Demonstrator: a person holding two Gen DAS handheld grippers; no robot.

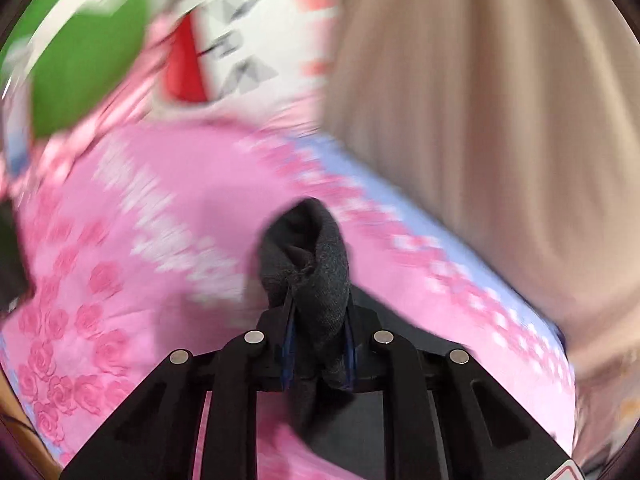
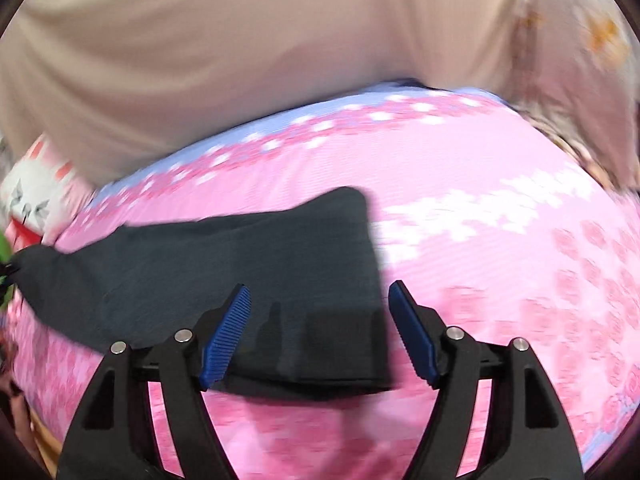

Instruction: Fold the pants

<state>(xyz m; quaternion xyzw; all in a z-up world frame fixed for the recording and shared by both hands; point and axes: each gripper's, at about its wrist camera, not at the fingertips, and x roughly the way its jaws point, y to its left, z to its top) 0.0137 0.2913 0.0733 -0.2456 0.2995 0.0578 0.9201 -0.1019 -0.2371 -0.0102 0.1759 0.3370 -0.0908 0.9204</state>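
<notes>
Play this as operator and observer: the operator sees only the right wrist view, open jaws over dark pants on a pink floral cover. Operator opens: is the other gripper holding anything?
Observer: Yes. The left gripper is shut on a bunched fold of the dark pants.
Operator: What lies beyond it?
Observer: A white pillow with grey and red print, past the pink floral cover.
Operator: Anything else up there?
Observer: A blurred green object at the far left; I cannot tell what it is.

Pants [image 2: 224, 264]: dark grey woven cloth, matt, slightly coarse. Bedspread [image 2: 460, 168]: pink printed cloth — fine ribbed weave. Right gripper [image 2: 320, 328]: matt black plastic, ridged blue pads [image 2: 226, 340], shiny metal pins. Curtain [image 2: 200, 40]: smooth beige cloth.
</notes>
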